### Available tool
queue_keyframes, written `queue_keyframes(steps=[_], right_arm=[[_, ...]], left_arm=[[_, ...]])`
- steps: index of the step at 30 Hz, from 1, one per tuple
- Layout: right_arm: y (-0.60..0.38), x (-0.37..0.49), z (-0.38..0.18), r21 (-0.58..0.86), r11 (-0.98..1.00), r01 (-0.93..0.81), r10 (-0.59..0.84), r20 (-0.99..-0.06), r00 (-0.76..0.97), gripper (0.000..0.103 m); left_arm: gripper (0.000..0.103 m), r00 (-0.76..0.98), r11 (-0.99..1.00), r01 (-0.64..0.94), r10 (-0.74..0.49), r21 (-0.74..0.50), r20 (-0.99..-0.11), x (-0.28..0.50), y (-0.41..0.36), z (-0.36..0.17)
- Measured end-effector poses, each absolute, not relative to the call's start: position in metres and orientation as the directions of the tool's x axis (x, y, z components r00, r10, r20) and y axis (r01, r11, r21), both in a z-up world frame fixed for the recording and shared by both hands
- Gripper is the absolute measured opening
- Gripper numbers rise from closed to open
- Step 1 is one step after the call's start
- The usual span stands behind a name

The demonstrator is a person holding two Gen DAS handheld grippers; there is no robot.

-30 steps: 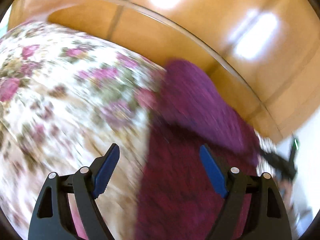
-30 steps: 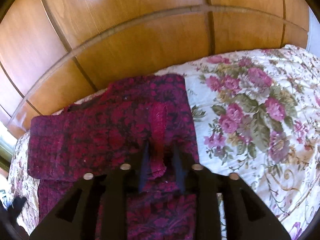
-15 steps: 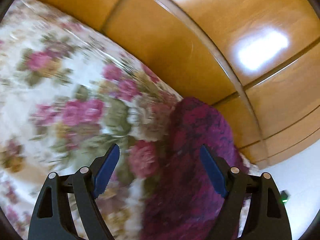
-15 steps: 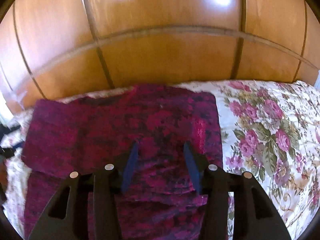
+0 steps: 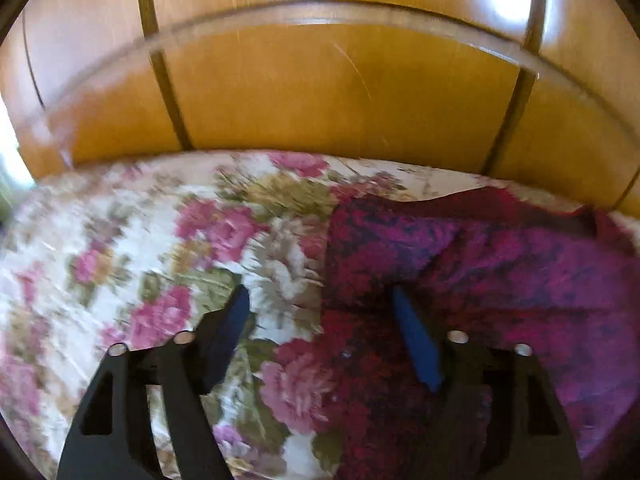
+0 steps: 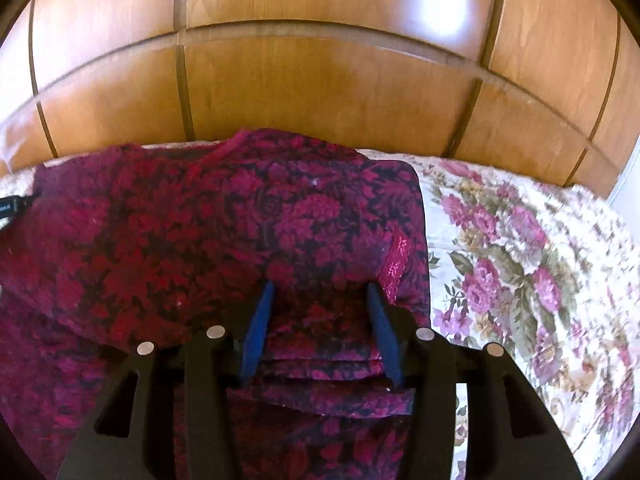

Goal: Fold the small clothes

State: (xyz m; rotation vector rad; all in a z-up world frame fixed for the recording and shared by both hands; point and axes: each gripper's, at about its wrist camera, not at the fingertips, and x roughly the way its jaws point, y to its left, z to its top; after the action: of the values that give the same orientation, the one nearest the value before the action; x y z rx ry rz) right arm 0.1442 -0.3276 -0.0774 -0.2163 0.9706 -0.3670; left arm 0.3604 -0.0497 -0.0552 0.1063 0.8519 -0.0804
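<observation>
The left tongs stand wide and empty, straddling the left edge of the magenta garment, which lies partly folded on the floral bedspread against the wooden headboard. The right tongs are parted and empty over the folded sleeve. A low pinch could catch bedspread along with cloth, and dragging could undo the stacked layers. Only the right view shows those layers and the trimmed cuff; the left view, blurred, shows the free edge.
</observation>
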Motion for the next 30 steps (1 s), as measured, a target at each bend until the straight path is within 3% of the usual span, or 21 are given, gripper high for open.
queue_keyframes(steps=[4, 9, 14, 18, 24, 30], right_arm=[[-0.330, 0.144, -0.080, -0.342, 0.917, 0.207, -0.399, -0.756, 0.519, 0.047], [-0.329, 0.142, -0.081, -0.343, 0.916, 0.208, -0.400, -0.748, 0.530, 0.048], [-0.331, 0.142, -0.080, -0.332, 0.921, 0.206, -0.390, -0.749, 0.536, 0.048], [-0.331, 0.141, -0.081, -0.328, 0.922, 0.205, -0.386, -0.749, 0.539, 0.049], [-0.332, 0.141, -0.080, -0.322, 0.924, 0.207, -0.382, -0.749, 0.542, 0.049], [-0.332, 0.141, -0.080, -0.325, 0.922, 0.208, -0.386, -0.746, 0.543, 0.049]], left_arm=[[0.071, 0.710, 0.998, 0.041, 0.004, 0.048, -0.704, 0.335, -0.043, -0.034], [0.070, 0.776, 0.990, 0.137, -0.119, -0.018, -0.619, 0.282, -0.050, -0.015], [0.070, 0.674, 0.984, 0.175, -0.147, -0.036, -0.724, 0.283, -0.074, -0.053], [0.082, 0.614, 0.974, 0.089, -0.220, -0.210, -0.758, 0.299, -0.051, -0.076], [0.078, 0.678, 0.990, 0.086, -0.138, -0.109, -0.722, 0.269, -0.060, -0.047], [0.078, 0.729, 0.990, 0.102, -0.144, -0.101, -0.670, 0.232, -0.055, -0.019]])
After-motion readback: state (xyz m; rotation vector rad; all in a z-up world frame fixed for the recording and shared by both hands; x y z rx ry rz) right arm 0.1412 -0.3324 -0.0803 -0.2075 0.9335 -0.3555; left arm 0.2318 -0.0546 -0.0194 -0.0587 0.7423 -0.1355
